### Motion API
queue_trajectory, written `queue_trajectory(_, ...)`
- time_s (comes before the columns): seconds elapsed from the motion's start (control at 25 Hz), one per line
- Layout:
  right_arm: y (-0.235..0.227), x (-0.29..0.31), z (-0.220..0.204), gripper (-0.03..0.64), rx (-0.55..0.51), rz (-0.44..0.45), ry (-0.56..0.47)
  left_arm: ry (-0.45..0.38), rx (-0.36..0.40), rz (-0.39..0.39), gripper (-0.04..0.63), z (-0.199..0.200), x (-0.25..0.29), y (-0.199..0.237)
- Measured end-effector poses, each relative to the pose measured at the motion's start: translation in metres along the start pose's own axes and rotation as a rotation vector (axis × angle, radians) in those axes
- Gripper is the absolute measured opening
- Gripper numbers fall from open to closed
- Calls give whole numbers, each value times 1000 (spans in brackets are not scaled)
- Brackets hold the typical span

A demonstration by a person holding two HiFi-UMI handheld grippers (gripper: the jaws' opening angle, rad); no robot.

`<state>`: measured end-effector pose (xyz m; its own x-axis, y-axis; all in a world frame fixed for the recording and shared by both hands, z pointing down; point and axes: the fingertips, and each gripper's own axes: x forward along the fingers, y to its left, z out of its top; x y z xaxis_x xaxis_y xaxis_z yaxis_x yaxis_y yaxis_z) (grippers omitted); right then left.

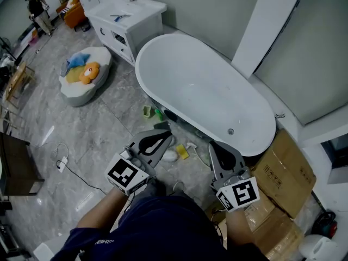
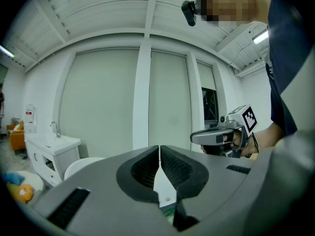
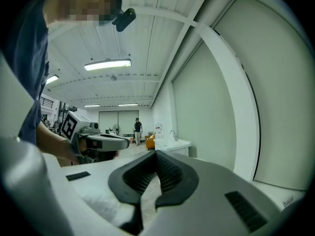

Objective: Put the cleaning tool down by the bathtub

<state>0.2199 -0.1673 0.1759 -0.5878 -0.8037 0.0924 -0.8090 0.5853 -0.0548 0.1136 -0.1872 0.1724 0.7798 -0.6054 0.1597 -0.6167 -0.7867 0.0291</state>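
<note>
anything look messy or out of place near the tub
Yes: a yellow sponge, green items and other bits lie scattered on the floor beside the bathtub, and cardboard boxes crowd its near end.

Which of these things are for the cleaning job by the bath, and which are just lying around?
For the job: bathtub; yellow sponge on the floor beside it, maybe the cleaning tool; left gripper and right gripper, both shut, empty.

Just lying about: cushion with toys; cardboard boxes; sink cabinet; cable with plug.
</note>
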Motion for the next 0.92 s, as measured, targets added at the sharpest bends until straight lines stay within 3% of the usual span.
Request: queue_trajectory(0.92, -8, -8, -17, 3, 20, 33, 33, 39, -18, 56, 34, -15, -8, -17)
